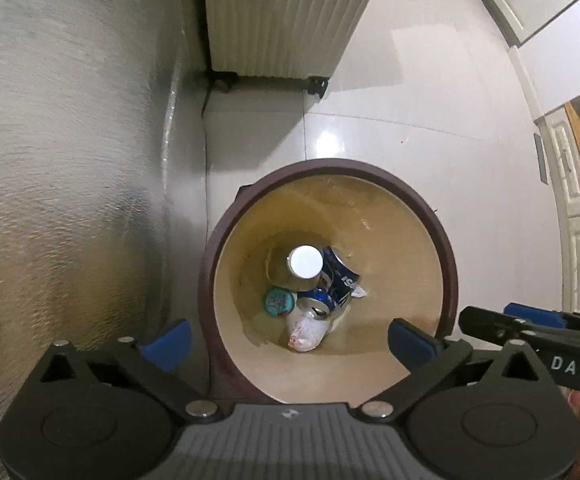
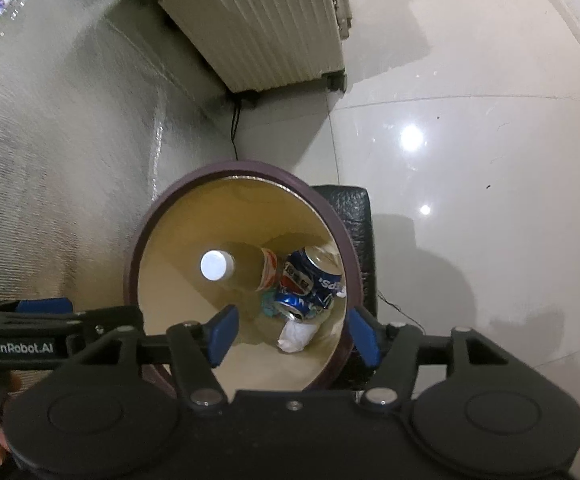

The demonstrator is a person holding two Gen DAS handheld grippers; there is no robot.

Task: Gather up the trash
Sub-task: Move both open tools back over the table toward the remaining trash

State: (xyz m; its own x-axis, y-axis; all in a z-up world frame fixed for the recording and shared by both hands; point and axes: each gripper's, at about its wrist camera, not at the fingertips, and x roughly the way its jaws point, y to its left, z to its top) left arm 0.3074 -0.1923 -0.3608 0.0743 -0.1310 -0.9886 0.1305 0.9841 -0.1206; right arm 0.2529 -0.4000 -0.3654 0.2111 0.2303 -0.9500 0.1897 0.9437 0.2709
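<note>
A: What trash is there?

B: Below both grippers, a brown-rimmed bin (image 1: 448, 264) with tan inside holds a clear bottle (image 1: 290, 268) with a white cap, two crushed blue cans (image 2: 310, 276), a teal lid (image 1: 278, 301) and a crumpled white wrapper (image 1: 304, 332).

A: The grippers?

B: The left hand-held gripper (image 1: 286, 338) is released, blue pads wide, nothing between. The right hand-held gripper (image 2: 292, 334) is also released, empty.

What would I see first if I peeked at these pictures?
You'd see the round bin with the dark rim, seen from right above on the shiny floor. At its bottom lie a bottle with a white cap, blue soda cans and a crumpled white wrapper. Behind it, by the wall, stands a ribbed white heater.
</note>
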